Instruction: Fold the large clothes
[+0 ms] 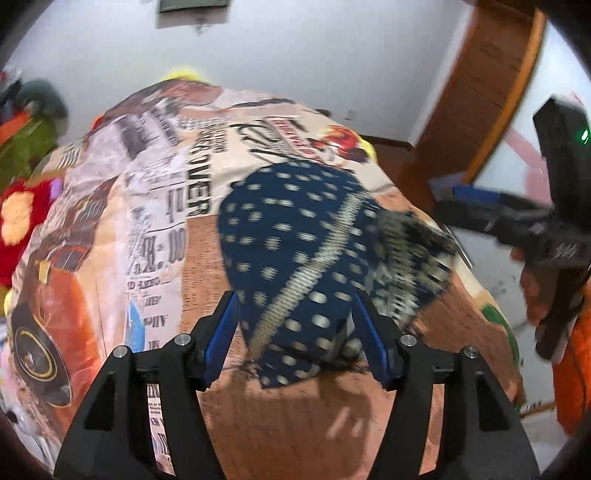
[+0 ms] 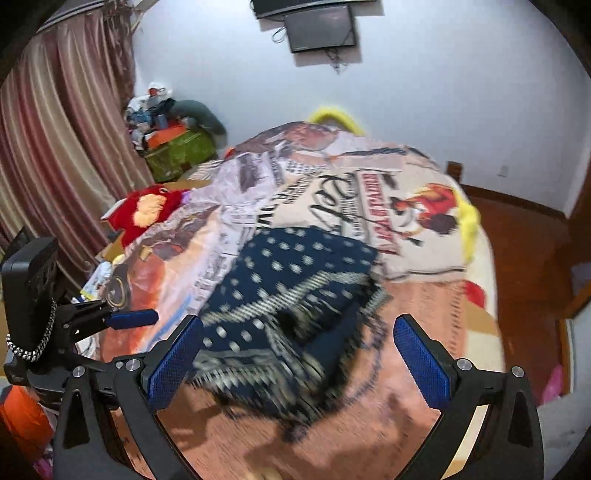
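Pale blue-white wall [image 2: 443, 92] with dark wall-mounted screen [image 2: 319, 27] up top. Striped pink-brown curtain [image 2: 55, 147] at left. Red-brown wood floor [image 2: 524, 236] past bed's right edge. Printed bedspread [image 2: 332, 177] covered bed; brown wooden door [image 1: 480, 85] at right.

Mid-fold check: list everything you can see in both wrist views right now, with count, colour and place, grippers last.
Garment: one, navy with pale dots and a striped band, bunched on the bed's near half.
Bedspread: one, cream and orange newspaper-style print, covering the bed.
Plush toy: one, red with a yellow patch, at the bed's left edge.
Yellow fluffy item: yellow, peeking out at the bed's far and right edges; count unclear.
Clutter pile: mixed colours on a green box, in the far left corner.
Curtain: pinkish-brown, along the left wall.
Screen: one, dark, on the white wall.
Left gripper: black with blue pads, open, over the garment's near end.
Right gripper: same colours, open, above the garment.
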Motion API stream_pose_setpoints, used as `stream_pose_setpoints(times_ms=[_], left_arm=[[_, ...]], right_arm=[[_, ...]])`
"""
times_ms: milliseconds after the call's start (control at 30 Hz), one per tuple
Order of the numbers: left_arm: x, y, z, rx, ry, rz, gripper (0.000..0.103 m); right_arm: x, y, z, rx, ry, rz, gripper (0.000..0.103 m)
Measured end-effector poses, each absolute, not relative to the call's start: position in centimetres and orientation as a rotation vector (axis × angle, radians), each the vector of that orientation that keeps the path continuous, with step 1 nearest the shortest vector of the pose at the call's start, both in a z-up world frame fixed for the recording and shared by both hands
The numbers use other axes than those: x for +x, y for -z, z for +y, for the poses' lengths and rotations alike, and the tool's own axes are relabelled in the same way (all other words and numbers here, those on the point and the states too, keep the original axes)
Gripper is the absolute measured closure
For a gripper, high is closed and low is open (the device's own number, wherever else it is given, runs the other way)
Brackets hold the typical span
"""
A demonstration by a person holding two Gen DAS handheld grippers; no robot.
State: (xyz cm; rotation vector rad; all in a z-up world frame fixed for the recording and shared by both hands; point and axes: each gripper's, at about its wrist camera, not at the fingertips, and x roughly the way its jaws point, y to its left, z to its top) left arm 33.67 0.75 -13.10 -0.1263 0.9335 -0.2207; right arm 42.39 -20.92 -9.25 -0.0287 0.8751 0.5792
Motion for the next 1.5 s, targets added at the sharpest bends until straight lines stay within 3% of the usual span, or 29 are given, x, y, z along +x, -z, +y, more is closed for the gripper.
stream_pose_setpoints(times_ms=[233,333,500,933,1133,1300,1500], left_arm=[[36.6,18.0,0.4,-0.175,0.250,1.050,0.039],[36.2,19.0,-0.5,-0.126,0.259,1.040,0.031],[35.0,19.6,-1.2,-0.052,0.272,1.024,0.028],[35.6,15.1,0.6,0.034,0.196,0.891,0.028],[39.4,15.6,2.8,-0.093,0.205,0.943,0.024],[42.9,19.8,4.8,-0.316,0.231,1.118,0.023],[44.6,23.2,6.2,-0.524,0.319,1.174,0.005]], right_arm=[[47.1,16.8,-20.0,0.001,-0.445,1.104,0.000],[47.1,18.7,-22.0,-0.025,-0.391,1.131,0.000],[45.4,20.6,-25.3,-0.033,-0.384,1.169,0.000],[44.3,15.5,-25.1,-0.009,-0.451,1.033,0.000],[46.4,14.6,-23.1,0.038,-0.500,1.003,0.000],[49.4,18.3,-22.1,0.105,-0.510,1.131,0.000],[51.8,23.6,-22.7,0.285,-0.561,1.320,0.000]])
